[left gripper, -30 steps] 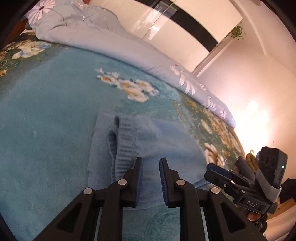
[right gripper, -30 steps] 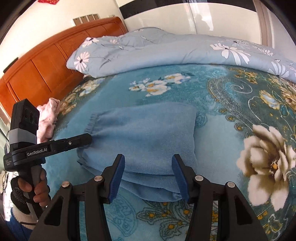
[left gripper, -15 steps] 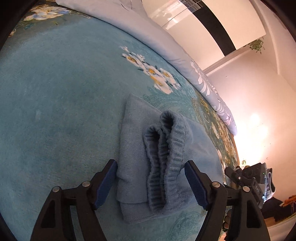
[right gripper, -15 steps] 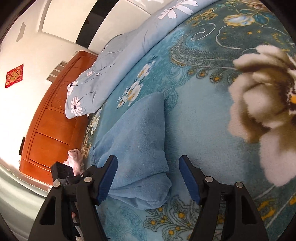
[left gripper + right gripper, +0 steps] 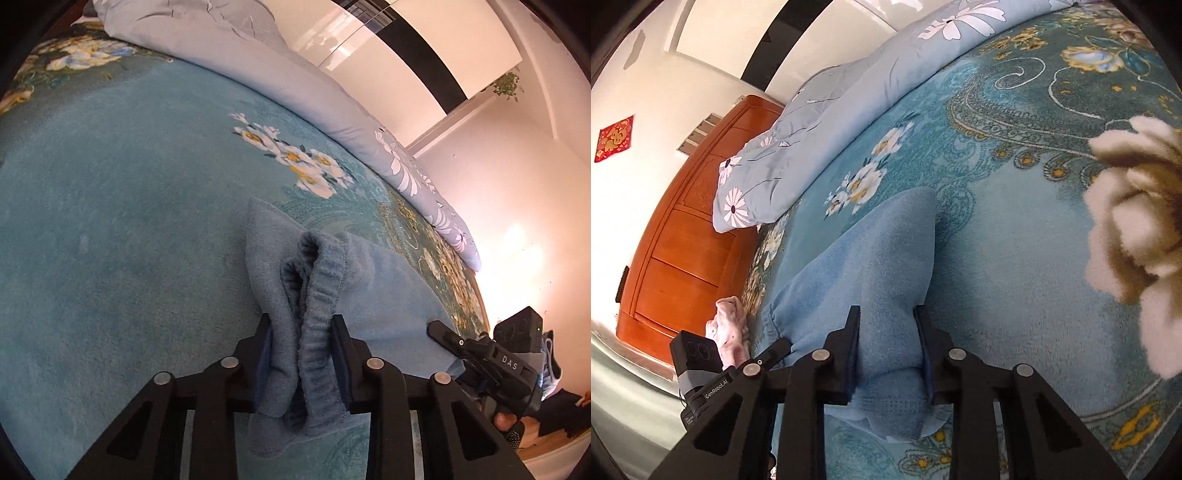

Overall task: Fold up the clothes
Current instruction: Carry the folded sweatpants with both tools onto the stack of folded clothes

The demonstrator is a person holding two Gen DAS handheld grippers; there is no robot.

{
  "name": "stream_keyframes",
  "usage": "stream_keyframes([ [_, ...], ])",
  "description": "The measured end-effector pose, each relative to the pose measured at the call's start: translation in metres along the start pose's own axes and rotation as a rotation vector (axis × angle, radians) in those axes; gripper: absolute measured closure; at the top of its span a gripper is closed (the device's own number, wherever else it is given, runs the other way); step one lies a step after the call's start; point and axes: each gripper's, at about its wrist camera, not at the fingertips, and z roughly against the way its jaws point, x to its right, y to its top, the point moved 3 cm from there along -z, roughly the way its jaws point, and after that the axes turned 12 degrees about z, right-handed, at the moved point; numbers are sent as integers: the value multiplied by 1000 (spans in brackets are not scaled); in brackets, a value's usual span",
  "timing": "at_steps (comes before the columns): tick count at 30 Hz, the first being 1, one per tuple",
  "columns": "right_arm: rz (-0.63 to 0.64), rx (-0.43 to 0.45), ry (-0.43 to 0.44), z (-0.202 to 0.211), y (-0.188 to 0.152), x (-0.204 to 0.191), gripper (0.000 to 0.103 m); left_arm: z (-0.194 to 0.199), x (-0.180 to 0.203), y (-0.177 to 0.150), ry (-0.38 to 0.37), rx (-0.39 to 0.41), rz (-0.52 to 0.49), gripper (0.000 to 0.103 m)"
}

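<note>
A folded blue fleece garment [image 5: 332, 280] with a ribbed elastic waistband lies on the teal floral blanket [image 5: 122, 229]. My left gripper [image 5: 303, 332] is shut on the bunched waistband end, cloth squeezed between its blue pads. In the right wrist view the same garment [image 5: 871, 266] stretches away from me, and my right gripper [image 5: 886, 328] is shut on its near folded end. The right gripper's body [image 5: 495, 354] shows at the lower right of the left wrist view; the left gripper's body [image 5: 701, 369] shows at the lower left of the right wrist view.
A light blue flowered duvet [image 5: 849, 96] is heaped along the far side of the bed. An orange wooden headboard [image 5: 687, 243] stands at the left, with a pink cloth [image 5: 727, 328] beside it. White wardrobe doors [image 5: 406, 55] lie beyond the bed.
Both grippers stood open around the garment's ends half a second ago; both have now closed on the cloth, bunching it between the pads.
</note>
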Motion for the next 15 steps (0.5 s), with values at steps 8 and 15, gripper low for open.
stream_keyframes([
  [8,168,115,14,116,5,-51,78,53,130,-31,-121,43,-197,74],
  [15,255,248,-121,279,27,-36,78,95,254,-60,-235,62,-376,74],
])
